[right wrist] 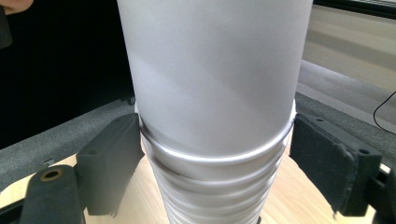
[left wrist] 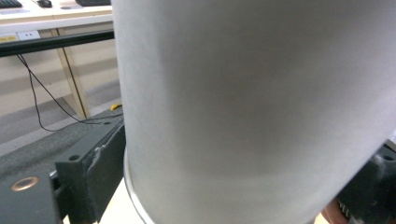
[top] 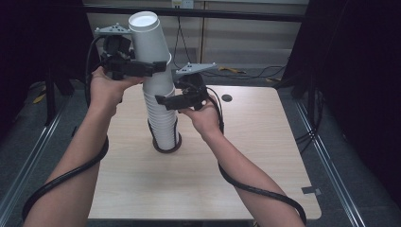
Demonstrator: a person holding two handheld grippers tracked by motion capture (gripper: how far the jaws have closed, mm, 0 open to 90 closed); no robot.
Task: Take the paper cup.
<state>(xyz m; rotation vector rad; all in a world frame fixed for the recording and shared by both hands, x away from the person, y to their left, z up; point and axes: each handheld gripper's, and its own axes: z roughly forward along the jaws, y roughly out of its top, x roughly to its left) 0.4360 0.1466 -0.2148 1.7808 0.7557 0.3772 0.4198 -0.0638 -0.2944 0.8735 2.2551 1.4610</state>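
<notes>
A tall stack of white paper cups, turned upside down, stands near the middle of the wooden bench, its foot ringed by a dark holder. The uppermost cup tilts to the left, its lower rim still over the cup beneath.

The left gripper, held up in the person's left hand, reaches in from the left with its fingers closed on that top cup just above its rim; in the left gripper view the cup's wall presses against the dark pad at the left.

The right gripper, in the right hand, comes in from the right, lower down. In the right gripper view its fingers are spread to either side of the stack at a cup rim, the left pad touching and the right pad just beside it, so it is not squeezing.

A thick black cable trails from each gripper back along the forearm.
</notes>
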